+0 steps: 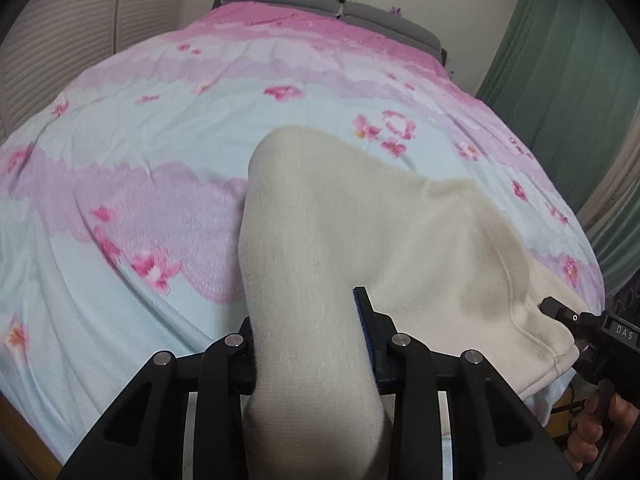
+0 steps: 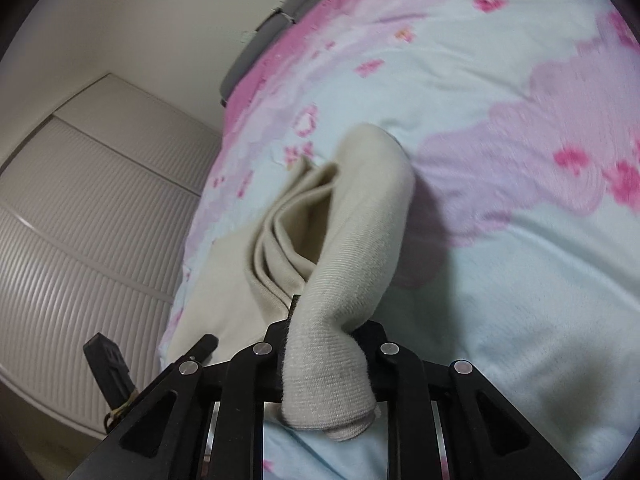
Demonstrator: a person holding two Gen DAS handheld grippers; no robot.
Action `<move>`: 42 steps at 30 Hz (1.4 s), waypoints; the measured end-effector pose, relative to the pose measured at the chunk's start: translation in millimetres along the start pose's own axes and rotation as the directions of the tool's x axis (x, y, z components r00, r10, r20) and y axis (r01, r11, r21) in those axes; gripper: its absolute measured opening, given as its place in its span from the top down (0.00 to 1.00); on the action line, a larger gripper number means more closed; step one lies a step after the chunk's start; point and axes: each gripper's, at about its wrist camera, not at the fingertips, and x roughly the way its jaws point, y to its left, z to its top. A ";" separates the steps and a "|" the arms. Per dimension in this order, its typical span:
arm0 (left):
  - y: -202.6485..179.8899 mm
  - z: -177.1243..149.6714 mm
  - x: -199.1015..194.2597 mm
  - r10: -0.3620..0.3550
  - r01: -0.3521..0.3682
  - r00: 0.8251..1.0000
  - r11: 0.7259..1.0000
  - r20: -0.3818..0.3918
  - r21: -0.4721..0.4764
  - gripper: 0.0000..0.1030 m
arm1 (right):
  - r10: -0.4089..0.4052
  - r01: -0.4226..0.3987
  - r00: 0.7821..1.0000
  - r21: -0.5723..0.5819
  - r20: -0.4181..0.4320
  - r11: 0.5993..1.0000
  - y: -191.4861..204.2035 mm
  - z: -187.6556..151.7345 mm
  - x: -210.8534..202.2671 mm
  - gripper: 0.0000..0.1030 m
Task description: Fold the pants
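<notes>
Cream knit pants (image 1: 360, 232) lie partly on a floral bedspread, with one end lifted. My left gripper (image 1: 308, 320) is shut on a ribbed cuff of the pants, which drapes back over its jaws. My right gripper (image 2: 328, 320) is shut on another ribbed cuff of the pants (image 2: 360, 216), held above the bed, with folded layers beside it. The right gripper also shows at the right edge of the left wrist view (image 1: 560, 316), touching the pants' edge. The left gripper shows at the lower left of the right wrist view (image 2: 108, 360).
The bed (image 1: 160, 140) carries a pink, lilac and pale blue flowered cover, with a grey headboard (image 1: 320, 4) at the far end. A slatted white wardrobe door (image 2: 80, 220) stands beside the bed. A green curtain (image 1: 560, 60) hangs at the right.
</notes>
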 end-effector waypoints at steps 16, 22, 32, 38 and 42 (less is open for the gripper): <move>30.2 29.5 -66.9 -0.023 0.024 0.995 1.000 0.095 -0.010 0.70 | 0.104 -0.098 0.994 -0.143 0.035 0.985 87.9 2.6 -25.2 0.81; 71.0 51.1 -99.4 -0.003 0.009 0.988 0.999 0.157 -0.034 0.70 | 0.155 -0.146 0.988 -0.224 0.025 0.964 149.1 5.0 -3.6 0.81; 191.8 121.5 -146.8 0.104 -0.080 0.962 0.992 0.252 -0.102 0.70 | 0.284 -0.287 0.957 -0.325 -0.056 0.901 289.8 10.0 102.8 0.80; 298.8 184.8 -164.7 0.187 -0.143 0.937 0.976 0.295 -0.165 0.70 | 0.361 -0.375 0.926 -0.384 -0.110 0.844 389.1 10.9 198.4 0.81; 369.3 229.6 -166.8 0.268 -0.213 0.905 0.957 0.331 -0.195 0.70 | 0.401 -0.423 0.905 -0.401 -0.142 0.813 448.3 11.3 270.3 0.80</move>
